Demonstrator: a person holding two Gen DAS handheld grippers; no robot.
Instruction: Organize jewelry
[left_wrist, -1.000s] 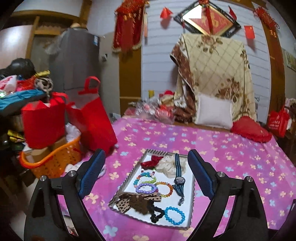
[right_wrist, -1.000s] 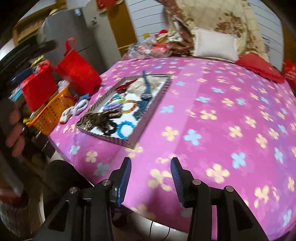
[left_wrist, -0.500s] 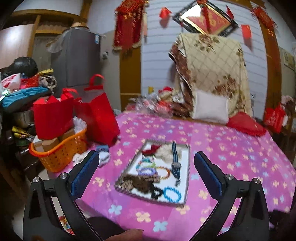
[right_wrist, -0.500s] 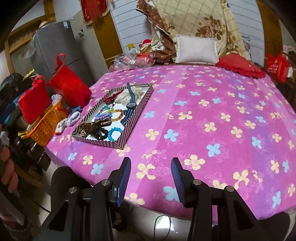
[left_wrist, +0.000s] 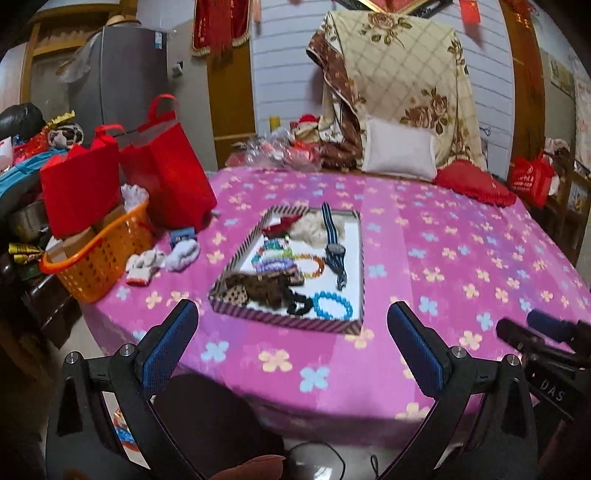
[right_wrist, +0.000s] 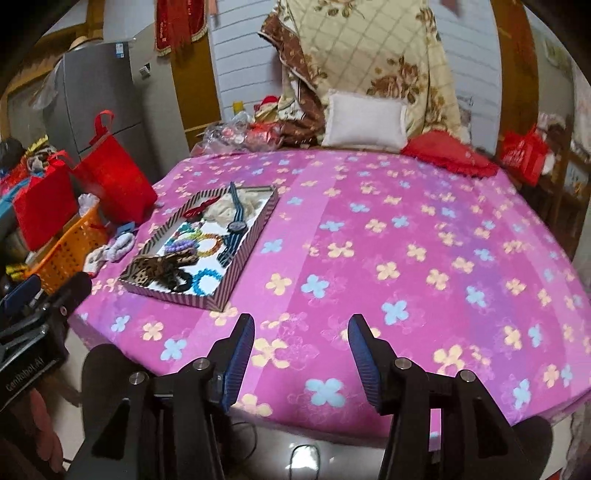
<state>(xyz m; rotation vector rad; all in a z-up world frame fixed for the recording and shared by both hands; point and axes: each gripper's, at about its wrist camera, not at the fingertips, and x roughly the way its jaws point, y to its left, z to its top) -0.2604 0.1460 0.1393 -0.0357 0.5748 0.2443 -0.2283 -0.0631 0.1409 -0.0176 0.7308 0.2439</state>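
Both tools hang back off the near edge of the counter (left_wrist: 443, 236), probably lining up before reaching in. The left hand-held gripper (left_wrist: 291, 332) stands fully apart and empty, facing the striped tray (left_wrist: 284, 322). The right hand-held gripper (right_wrist: 301, 345), its jaws just widening, holds nothing. The tray, left of centre, mixes a blue bead bracelet (left_wrist: 332, 305), a striped-strap watch (left_wrist: 334, 251), an orange bead bracelet (left_wrist: 314, 264) and a leopard-print hair tie (left_wrist: 243, 288).

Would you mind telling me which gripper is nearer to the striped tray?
Left. The left gripper faces the striped tray squarely; the right gripper sits off to its right.
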